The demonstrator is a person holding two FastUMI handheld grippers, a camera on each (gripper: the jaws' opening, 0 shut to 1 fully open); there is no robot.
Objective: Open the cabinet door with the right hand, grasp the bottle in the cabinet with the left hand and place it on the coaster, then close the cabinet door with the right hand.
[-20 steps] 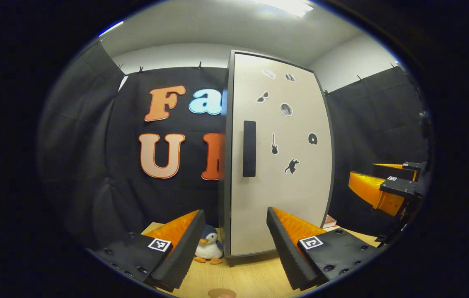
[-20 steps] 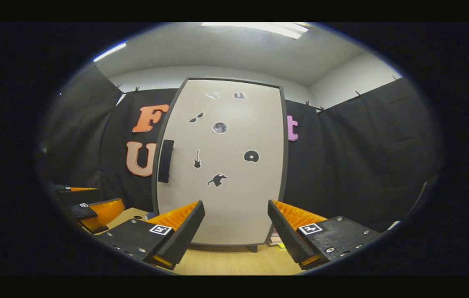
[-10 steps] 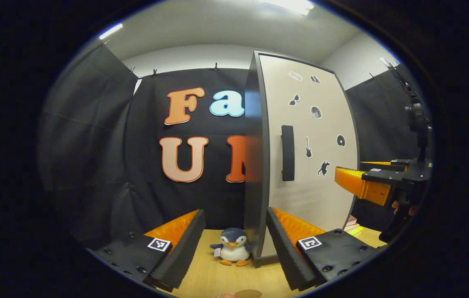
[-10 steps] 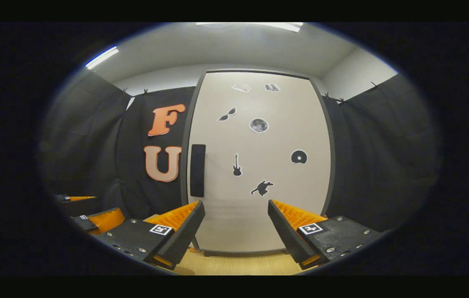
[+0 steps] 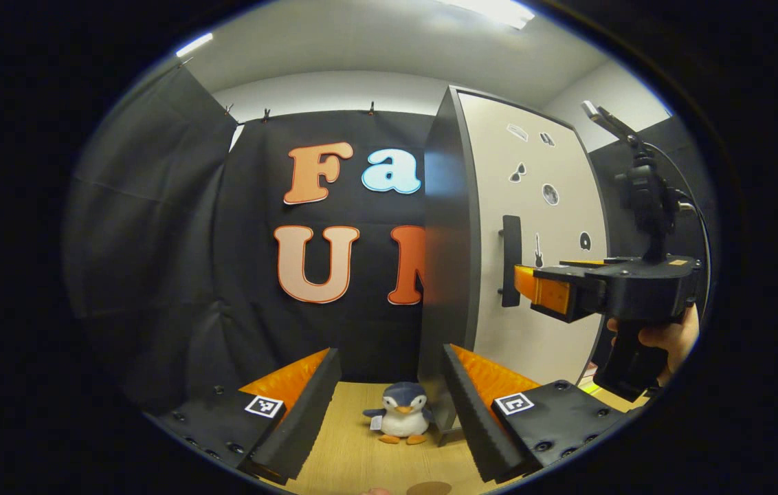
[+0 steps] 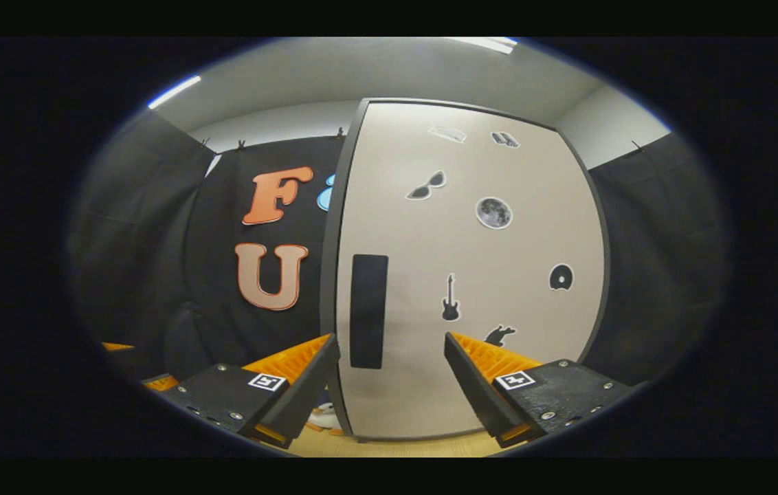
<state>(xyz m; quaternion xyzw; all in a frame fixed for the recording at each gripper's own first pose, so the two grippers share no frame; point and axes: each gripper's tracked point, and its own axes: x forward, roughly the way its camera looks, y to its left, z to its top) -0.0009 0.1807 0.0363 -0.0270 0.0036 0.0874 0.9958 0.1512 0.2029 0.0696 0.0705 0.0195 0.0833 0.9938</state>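
Cabinet door (image 6: pixel 471 275) stands closed in the right gripper view, facing the camera, while the left gripper view shows the cabinet's dark side (image 5: pixel 449 261) and the right gripper (image 5: pixel 525 283), held by a hand (image 5: pixel 667 337), just beside the door's black handle (image 5: pixel 510 260). Both the right gripper and the left gripper (image 5: pixel 389 392) are spread wide and hold nothing. A toy penguin (image 5: pixel 401 412) sits on the wooden table (image 5: pixel 354 454) by the cabinet's lower corner, between the left gripper's fingers.
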